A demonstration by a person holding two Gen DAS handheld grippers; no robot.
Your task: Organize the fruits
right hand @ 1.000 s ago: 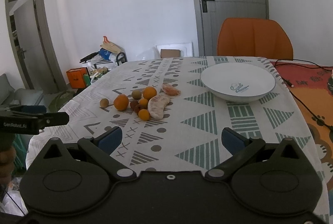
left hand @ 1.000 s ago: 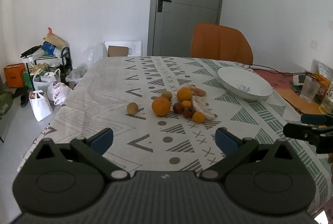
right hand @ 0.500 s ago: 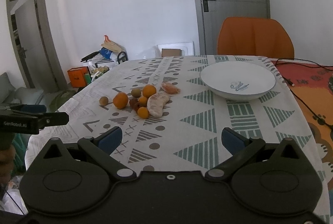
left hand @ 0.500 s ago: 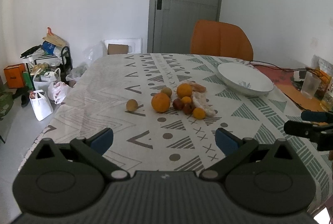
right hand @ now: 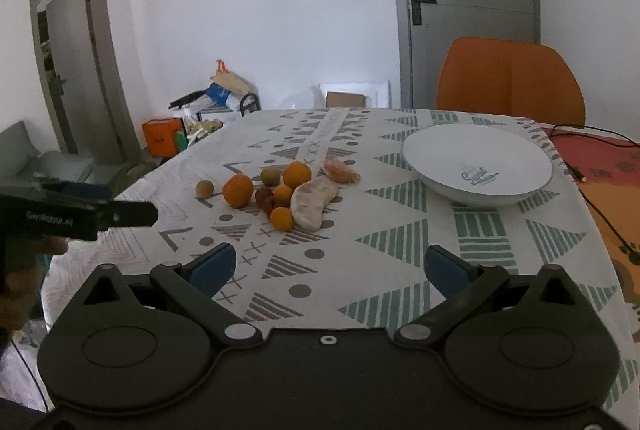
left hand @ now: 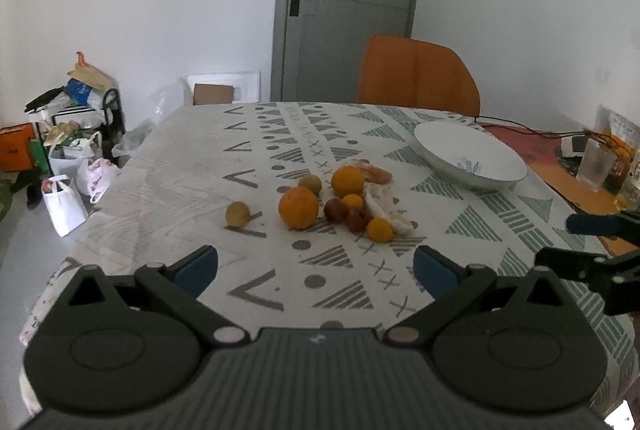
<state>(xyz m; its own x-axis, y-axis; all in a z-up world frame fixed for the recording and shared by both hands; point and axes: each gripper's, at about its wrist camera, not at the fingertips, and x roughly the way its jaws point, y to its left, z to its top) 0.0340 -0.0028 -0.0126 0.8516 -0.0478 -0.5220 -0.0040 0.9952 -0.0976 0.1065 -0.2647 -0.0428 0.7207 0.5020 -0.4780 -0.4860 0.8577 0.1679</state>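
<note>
A cluster of fruit lies mid-table: a large orange (left hand: 298, 207) (right hand: 237, 190), a second orange (left hand: 347, 182) (right hand: 297, 174), small oranges, dark red fruits (left hand: 335, 210), a green-brown fruit (left hand: 310, 184), and a lone brown fruit (left hand: 237, 214) (right hand: 204, 188) to the left. A pale bagged item (right hand: 312, 203) lies beside them. A white bowl (left hand: 496, 170) (right hand: 516, 190) stands empty at the right. My left gripper (left hand: 316, 266) and right gripper (right hand: 328, 266) are open and empty, near the table's front edge, short of the fruit.
An orange chair (left hand: 416, 78) stands behind the table. Cables, a plastic cup (left hand: 596, 166) and bottles sit on the table's right side. Bags and boxes (left hand: 60, 150) clutter the floor at the left. The patterned tablecloth (left hand: 280, 134) covers the table.
Both grippers have tilted or risen slightly; the fruit and bowl sit a little higher in the left wrist view. Nothing on the table has moved.
</note>
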